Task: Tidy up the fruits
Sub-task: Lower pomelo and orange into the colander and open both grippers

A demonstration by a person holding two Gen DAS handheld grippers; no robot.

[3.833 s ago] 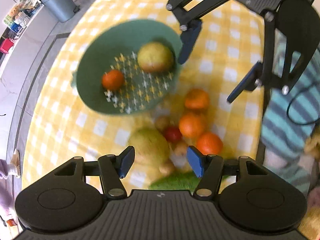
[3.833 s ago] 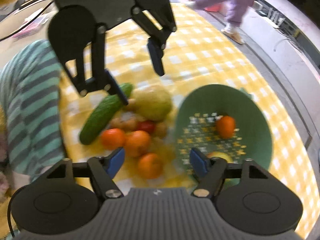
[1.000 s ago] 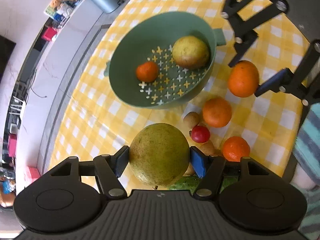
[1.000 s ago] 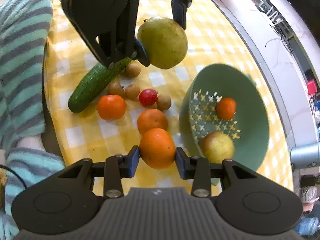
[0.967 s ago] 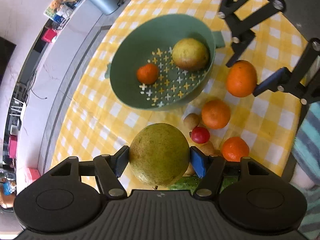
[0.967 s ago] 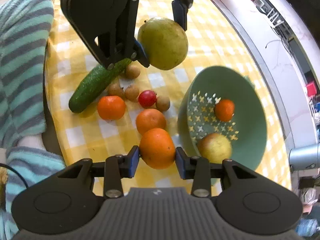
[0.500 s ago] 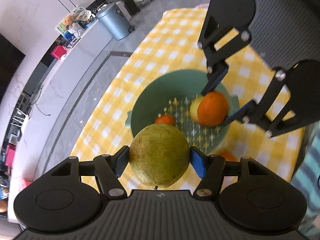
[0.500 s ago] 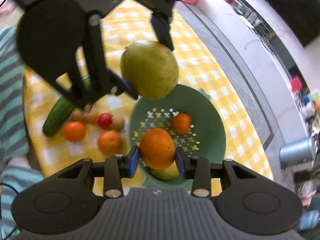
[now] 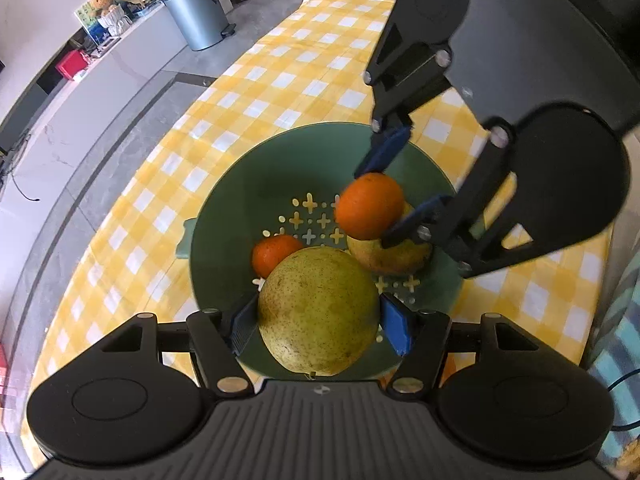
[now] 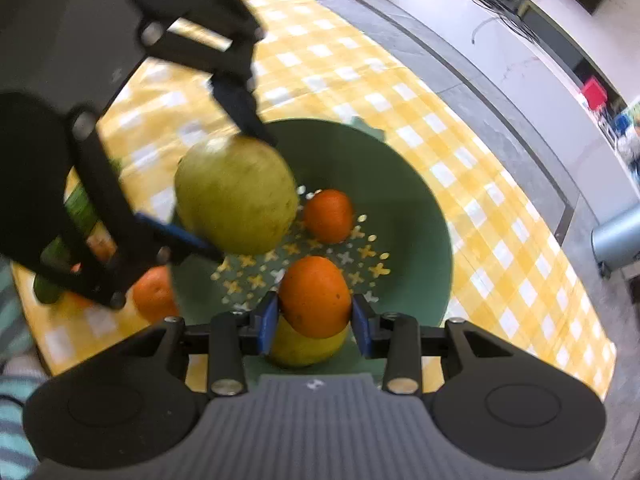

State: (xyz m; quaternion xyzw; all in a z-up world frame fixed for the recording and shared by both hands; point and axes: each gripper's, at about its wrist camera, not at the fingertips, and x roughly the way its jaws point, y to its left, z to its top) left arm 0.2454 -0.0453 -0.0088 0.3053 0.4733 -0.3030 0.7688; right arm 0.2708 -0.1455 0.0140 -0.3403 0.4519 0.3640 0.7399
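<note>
left wrist view: my left gripper [image 9: 318, 322] stays clamped on the big pear [image 9: 318, 310], my right gripper [image 9: 400, 186] pinches an orange [image 9: 369, 205]. a second ago both hung over the loose fruit on the checked cloth [image 9: 280, 80]; now both hang over the green colander [image 9: 224, 216], beside its small orange [image 9: 274, 254] and pear [image 9: 394, 254]. release looks next.

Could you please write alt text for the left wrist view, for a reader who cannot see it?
The left gripper clamps a large speckled green pear above a green perforated colander on a yellow checked tablecloth. Opposite, the right gripper holds a round orange over the colander, which contains another pear and a small orange.
</note>
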